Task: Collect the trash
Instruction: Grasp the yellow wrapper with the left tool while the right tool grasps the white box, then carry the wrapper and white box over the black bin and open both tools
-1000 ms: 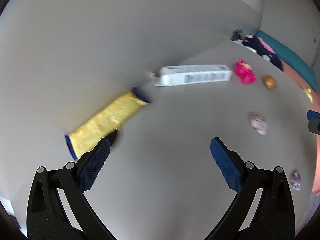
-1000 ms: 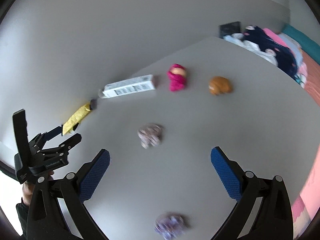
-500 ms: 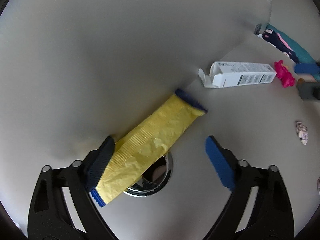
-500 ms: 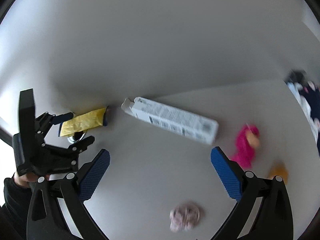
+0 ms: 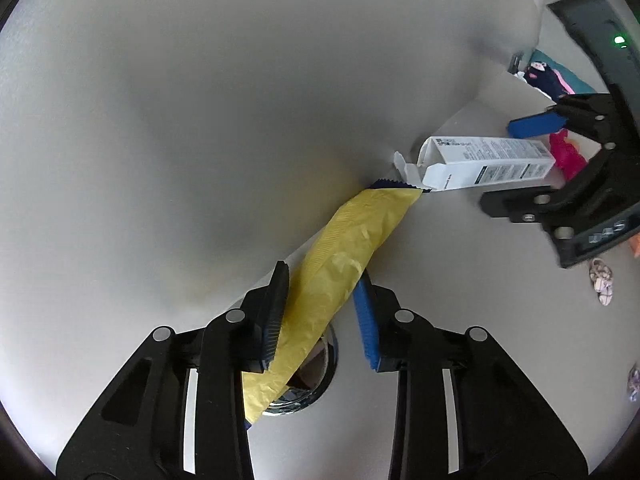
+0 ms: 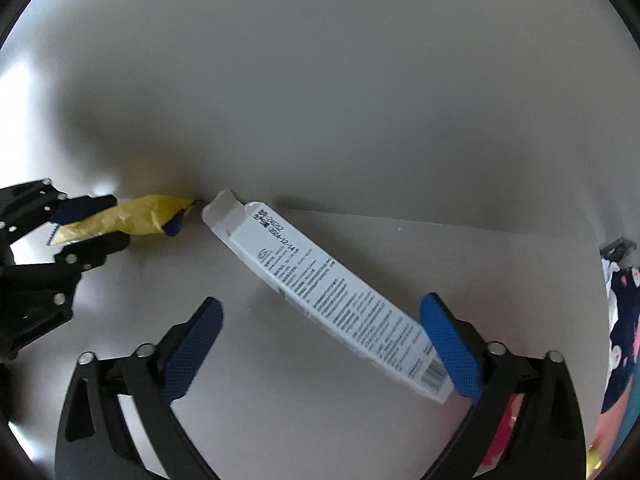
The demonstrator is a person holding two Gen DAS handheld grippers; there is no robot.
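My left gripper (image 5: 320,312) is shut on a crumpled yellow wrapper (image 5: 344,264) with dark blue ends, which lies against the wall on the grey table. The wrapper (image 6: 124,220) and the left gripper (image 6: 86,222) also show at the left of the right wrist view. A long white carton (image 6: 332,300) with an open flap lies diagonally on the table. My right gripper (image 6: 320,340) is open around the carton's near end, its pads apart from it. In the left wrist view the carton (image 5: 488,162) lies behind the wrapper, with the right gripper (image 5: 532,160) over its far end.
A round metal grommet hole (image 5: 304,384) sits in the table under the wrapper. A pink crumpled piece (image 5: 566,156) and a small pale wad (image 5: 602,280) lie to the right. Dark patterned cloth (image 6: 624,320) lies at the far right. The grey wall (image 6: 320,100) rises directly behind.
My left gripper has moved in and closed on the yellow wrapper. My right gripper has moved forward so its open fingers now straddle the white carton's near end.
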